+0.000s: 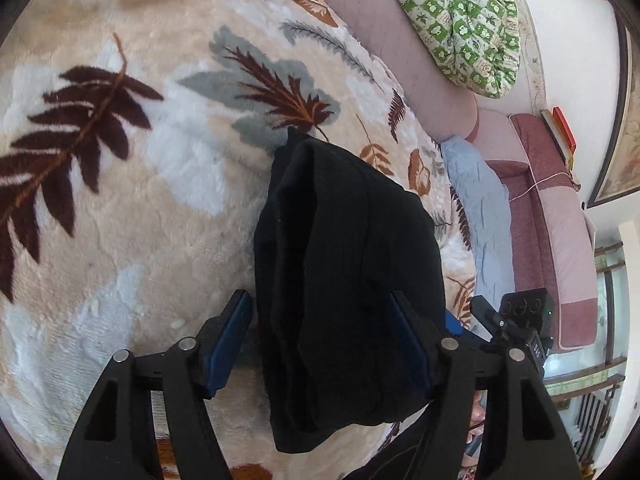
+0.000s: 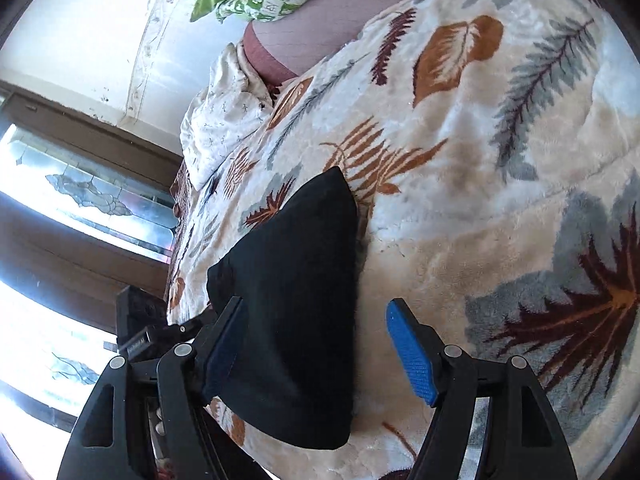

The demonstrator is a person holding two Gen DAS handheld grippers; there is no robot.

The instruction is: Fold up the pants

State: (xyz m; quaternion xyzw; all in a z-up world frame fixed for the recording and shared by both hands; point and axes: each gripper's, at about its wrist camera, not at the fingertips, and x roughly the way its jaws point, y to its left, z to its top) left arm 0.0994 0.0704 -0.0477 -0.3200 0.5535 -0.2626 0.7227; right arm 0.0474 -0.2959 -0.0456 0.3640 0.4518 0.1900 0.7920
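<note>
The black pants [image 1: 344,280] lie folded into a compact bundle on a cream leaf-patterned blanket [image 1: 140,160]. My left gripper [image 1: 324,340] is open, its blue-padded fingers either side of the bundle's near end without pinching it. In the right wrist view the same pants [image 2: 296,300] lie between the fingers of my right gripper [image 2: 316,344], which is open; the left pad overlaps the cloth's edge and the right pad [image 2: 412,356] stands apart over the blanket [image 2: 480,160]. The right gripper also shows in the left wrist view [image 1: 516,328], beside the bundle.
A pink bolster [image 1: 400,40] and a green patterned quilt [image 1: 460,20] lie at the bed's far side. A light blue cloth [image 1: 480,208] and a pink bench [image 1: 552,220] lie to the right. A white cloth [image 2: 224,120] and windows [image 2: 80,200] are on the left.
</note>
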